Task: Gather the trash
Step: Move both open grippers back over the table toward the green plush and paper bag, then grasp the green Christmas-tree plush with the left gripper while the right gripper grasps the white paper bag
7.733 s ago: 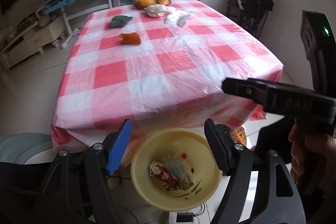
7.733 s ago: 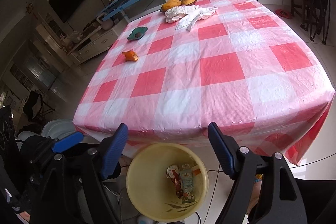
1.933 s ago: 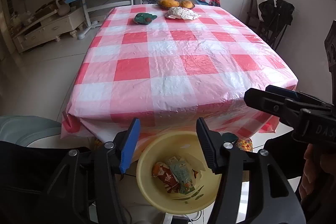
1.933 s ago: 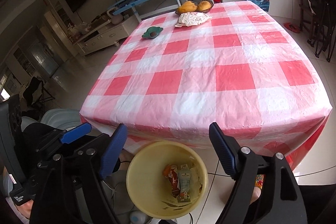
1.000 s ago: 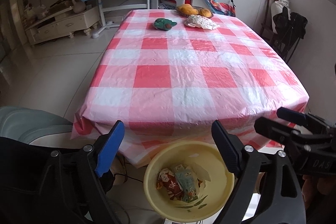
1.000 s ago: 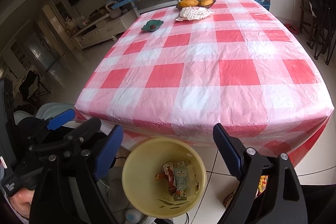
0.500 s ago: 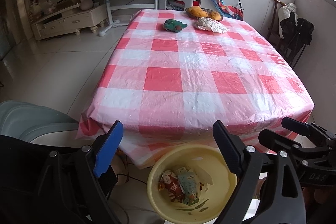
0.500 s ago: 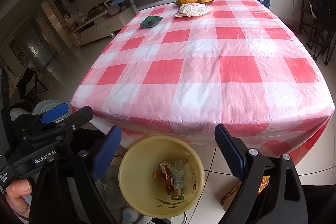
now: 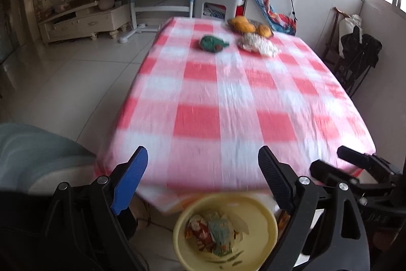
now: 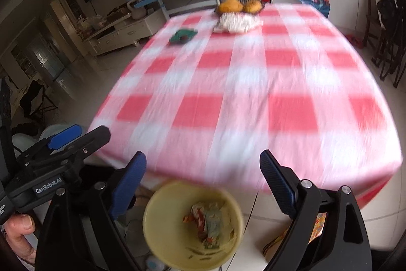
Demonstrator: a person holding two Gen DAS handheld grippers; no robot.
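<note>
- Judging progress from how things lie: some trash is already collected. The yellow bin (image 9: 224,230) stands on the floor just below the table's near edge, and crumpled wrappers (image 9: 210,230) lie in its bottom; the right wrist view shows the same pile (image 10: 206,222).
- The near half and the middle of the table (image 9: 228,118), under its red-and-white checked cloth, carry nothing.
- Left to collect, as far as one can tell, are two items near the far edge: a green crumpled piece (image 9: 213,43) toward the far left corner, and a white crumpled wad (image 9: 257,46) just beside a bowl of orange fruit (image 9: 250,27) at the far edge. Blur hides whether the wad touches the bowl.
- The fruit looks like food, not trash, so it probably stays; that is a guess.
- The left gripper (image 9: 203,177) hangs over the bin and the table's near edge, jaws wide apart with nothing between them.
- The right gripper (image 10: 203,177) sits just beside it, jaws equally spread and empty; it shows at the right edge of the left view (image 9: 355,169).
- Both views are blurred, so small scraps on the cloth could be missed.
- The task seems past halfway: the next pickup calls for a long reach to the far end, with the green piece the nearer target.
</note>
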